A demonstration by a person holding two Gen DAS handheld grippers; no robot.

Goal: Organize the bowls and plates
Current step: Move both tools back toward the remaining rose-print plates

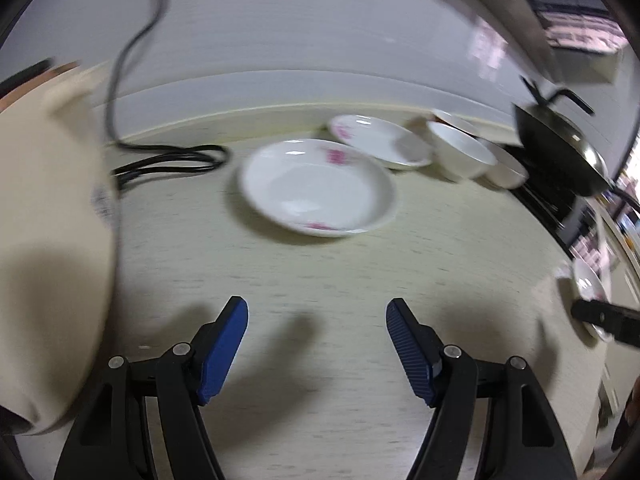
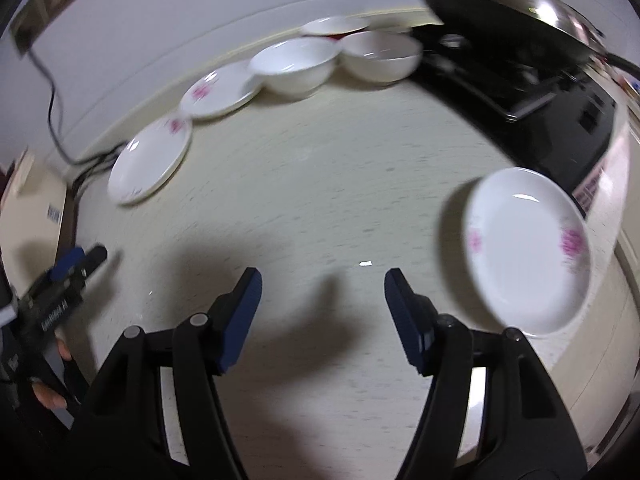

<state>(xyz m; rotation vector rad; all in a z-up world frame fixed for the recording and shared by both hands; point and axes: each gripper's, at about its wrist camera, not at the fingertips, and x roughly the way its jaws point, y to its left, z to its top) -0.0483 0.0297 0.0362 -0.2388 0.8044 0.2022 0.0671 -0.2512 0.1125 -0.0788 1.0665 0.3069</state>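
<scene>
left gripper (image 1: 316,316): jaws spread wide, nothing between the blue ribbed pads (image 1: 224,348), held above bare countertop (image 1: 320,272). right gripper (image 2: 322,292): jaws likewise spread wide and empty, over open counter surface.

dish layout, left wrist view: a floral plate (image 1: 316,188) lies ahead of the left gripper, well apart from the fingertips. a second floral plate (image 1: 380,140) sits just behind it to the right, against the raised back edge (image 1: 240,114) of the counter. right of that stand two white bowls, the nearer (image 1: 464,152) and the farther (image 1: 506,168) side by side, and a third vessel (image 1: 454,122) behind them, too blurred to identify. a third floral plate (image 2: 528,248) lies alone to the right of the right gripper, close to the counter's front edge.

edges and clearance: the middle of the counter between the two grippers and the dish row is open. the right side is bounded by a black stove (image 2: 520,92) carrying a dark wok (image 1: 560,152); the farther bowl stands just beside the stove edge. the left side is bounded by a beige appliance (image 1: 52,240) and a coil of black cable (image 1: 172,160) running up the wall.

writing: a small label on the beige appliance and white lettering on the body of the left gripper, seen in the right wrist view, are both too blurred to read.
</scene>
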